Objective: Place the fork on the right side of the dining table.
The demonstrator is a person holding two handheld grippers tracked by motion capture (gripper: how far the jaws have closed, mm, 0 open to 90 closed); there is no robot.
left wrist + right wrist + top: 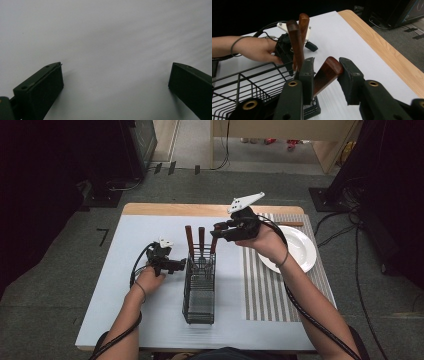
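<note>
tilted handle (pixel 327 72) between right tongs (pixel 325 75), seemingly

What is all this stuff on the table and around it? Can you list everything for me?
Wire basket: one, black, table centre.
Wooden-handled utensils: three, reddish-brown handles, standing in the basket's far end.
Plate: one, white, on the striped mat at right.
Striped mat: one, grey and white, right side of table.
Table: one, pale top with wooden far edge.
Left tongs: black, open, beside the basket.
Right tongs: black, around the nearest handle.
</note>
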